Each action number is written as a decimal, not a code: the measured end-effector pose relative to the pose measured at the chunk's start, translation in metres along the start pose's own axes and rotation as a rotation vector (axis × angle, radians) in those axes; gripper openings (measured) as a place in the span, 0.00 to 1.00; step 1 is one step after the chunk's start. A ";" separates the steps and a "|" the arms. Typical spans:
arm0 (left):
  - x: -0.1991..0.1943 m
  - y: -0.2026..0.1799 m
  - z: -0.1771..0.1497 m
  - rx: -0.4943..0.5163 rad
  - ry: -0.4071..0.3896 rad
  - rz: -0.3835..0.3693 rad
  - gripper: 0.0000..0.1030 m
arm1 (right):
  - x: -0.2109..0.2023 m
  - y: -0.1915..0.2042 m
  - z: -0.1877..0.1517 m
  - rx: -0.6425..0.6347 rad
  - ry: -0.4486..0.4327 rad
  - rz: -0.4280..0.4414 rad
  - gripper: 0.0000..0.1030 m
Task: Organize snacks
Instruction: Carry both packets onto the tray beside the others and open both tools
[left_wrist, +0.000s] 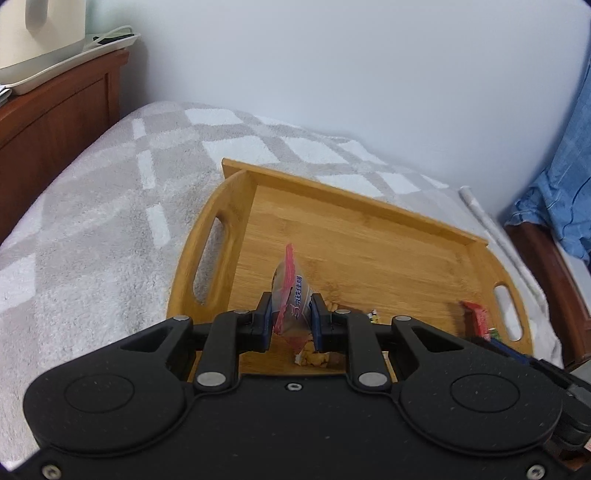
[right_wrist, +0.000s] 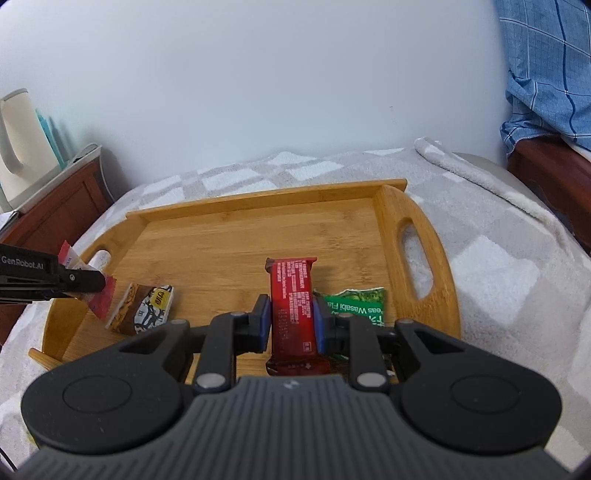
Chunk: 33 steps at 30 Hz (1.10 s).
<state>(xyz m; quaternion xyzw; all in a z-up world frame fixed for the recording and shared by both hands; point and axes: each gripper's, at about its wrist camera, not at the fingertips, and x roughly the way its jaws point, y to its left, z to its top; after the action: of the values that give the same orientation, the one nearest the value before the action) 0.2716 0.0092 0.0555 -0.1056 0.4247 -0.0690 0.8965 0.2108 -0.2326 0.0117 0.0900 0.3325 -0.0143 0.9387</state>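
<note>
A bamboo tray lies on a checked blanket. My left gripper is shut on a red and white snack packet, held edge-up over the tray's near left part; it also shows from the side in the right wrist view. My right gripper is shut on a red snack bar, which points away over the tray's near middle. A green wasabi pea packet lies on the tray just right of the bar. A brown, white and yellow snack packet lies at the tray's near left.
The blanket covers the surface around the tray. A wooden nightstand with a cream jug on a white tray stands at the left. Blue checked cloth hangs at the right. A white wall is behind.
</note>
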 end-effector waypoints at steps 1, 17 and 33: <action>0.003 0.000 0.000 -0.001 0.005 0.007 0.18 | 0.001 0.001 0.000 -0.005 -0.001 -0.001 0.27; 0.014 0.001 0.000 -0.052 0.028 -0.104 0.18 | 0.005 0.013 -0.003 -0.059 0.002 -0.014 0.27; 0.011 -0.018 -0.010 0.088 0.010 -0.040 0.41 | 0.002 0.009 -0.002 -0.034 -0.020 -0.004 0.34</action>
<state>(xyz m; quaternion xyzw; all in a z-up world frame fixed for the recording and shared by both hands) 0.2699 -0.0114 0.0457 -0.0744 0.4234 -0.1059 0.8966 0.2123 -0.2232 0.0106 0.0733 0.3235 -0.0115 0.9433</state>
